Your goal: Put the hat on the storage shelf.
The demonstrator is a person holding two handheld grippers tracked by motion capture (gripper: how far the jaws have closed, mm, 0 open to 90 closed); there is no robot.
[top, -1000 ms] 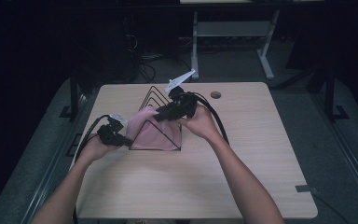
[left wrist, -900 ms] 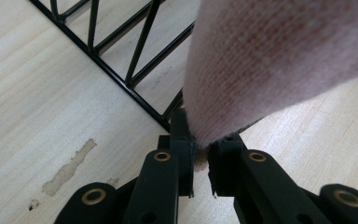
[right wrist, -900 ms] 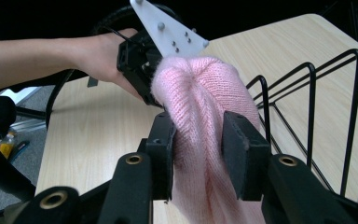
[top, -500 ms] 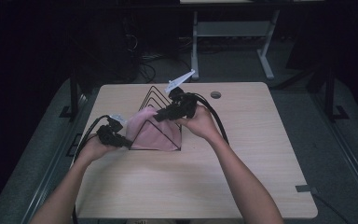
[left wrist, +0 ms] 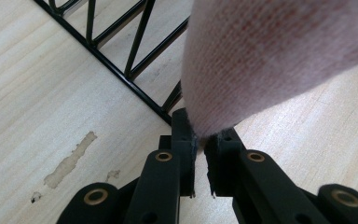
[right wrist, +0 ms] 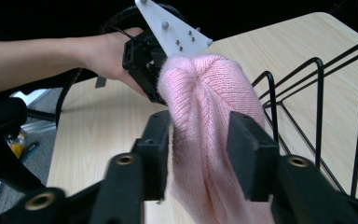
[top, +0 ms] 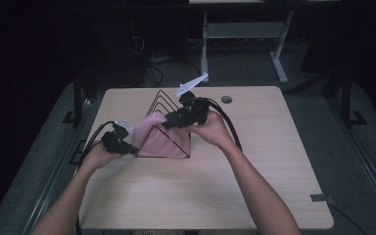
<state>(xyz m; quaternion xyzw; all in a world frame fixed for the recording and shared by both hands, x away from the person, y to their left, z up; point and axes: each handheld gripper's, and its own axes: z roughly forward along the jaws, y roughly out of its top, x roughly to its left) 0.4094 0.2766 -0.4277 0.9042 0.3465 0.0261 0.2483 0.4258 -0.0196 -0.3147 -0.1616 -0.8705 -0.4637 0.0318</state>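
Pink knitted cloth [top: 159, 138] hangs over the front triangle of a black wire rack [top: 162, 103], near the middle of the high view, a little left of centre. The rack stands on a wooden table [top: 254, 186], and its wire triangles give an edge over which the cloth can be draped, so I judge that the work in hand is to spread the cloth on this rack.

The left gripper [left wrist: 199, 140] sits at the lower left side of the cloth. In the left gripper view its jaws are closed on a thin corner of the cloth, with almost no gap between them. This hold keeps the lower edge pulled outward, so the cloth stays stretched and does not slip off the wire.

The right gripper [right wrist: 200, 140] is at the top of the rack in the high view, where the cloth peaks. In the right gripper view a thick fold of the cloth lies between its jaws. They have just been opening, and they now stand partly apart. The left pad seems to touch the knit, but I cannot tell if the pads press on it. Probably this gripper is letting the fold go, or taking a new hold, at the top wire.
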